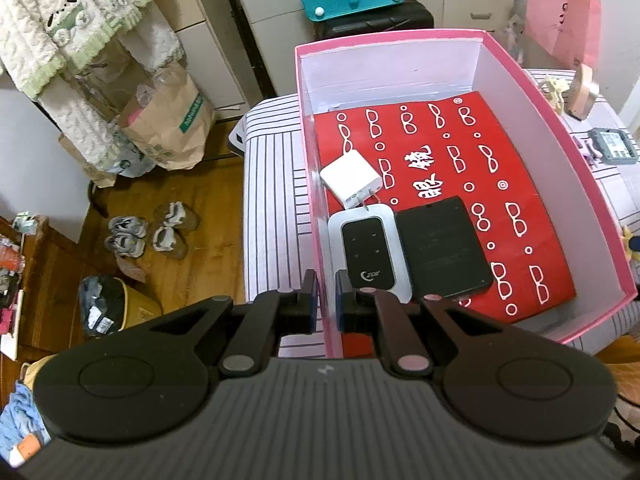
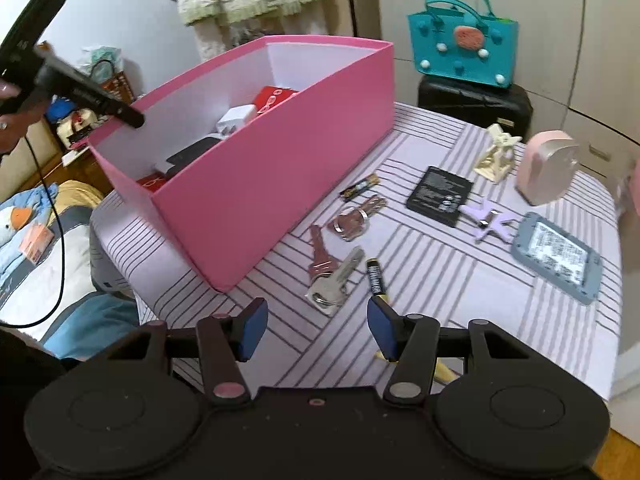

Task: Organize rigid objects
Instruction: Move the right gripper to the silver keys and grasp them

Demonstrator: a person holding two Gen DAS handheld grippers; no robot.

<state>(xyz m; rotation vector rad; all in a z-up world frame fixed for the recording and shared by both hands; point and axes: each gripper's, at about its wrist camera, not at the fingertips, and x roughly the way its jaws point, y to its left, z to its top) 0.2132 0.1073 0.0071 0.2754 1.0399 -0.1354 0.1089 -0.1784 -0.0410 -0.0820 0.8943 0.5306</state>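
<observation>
The left tool (image 1: 325, 298) is pinching the near left wall of the tall pink cardboard box (image 1: 592, 184), one finger outside and one inside, its jaws nearly closed on the thin wall, apparently steadying the box. Inside the box, on a red printed sheet (image 1: 516, 184), three things are already lying: a white square charger plug (image 1: 351, 178) at about ten o'clock, a silver-rimmed black pocket device (image 1: 370, 254) just below it, and a flat black rectangular slab (image 1: 442, 248) lying beside that device, seemingly touching it.

The right tool (image 2: 317, 330) is hovering wide open and empty over the striped lilac table (image 2: 460, 312). Just ahead of its fingertips, at twelve o'clock, a pair of metal keys (image 2: 328, 276) is lying, with a small black-and-gold battery (image 2: 375, 278) just to their right. Farther off toward one o'clock, a second battery (image 2: 359, 187), a pinkish ring holder (image 2: 354, 218), a flat black battery pack (image 2: 439, 195), a lilac star-shaped clip (image 2: 489, 220) and a grey-framed small screen (image 2: 558, 258) are waiting.

The sorting looks partway done: some items boxed, many still out. I would judge the picking of the next item to be the step in hand, most likely the keys or the near battery. That calls for lowering the open right tool straight down, closing on the thin object close to the cloth, then carrying it toward ten o'clock over the box wall.
</observation>
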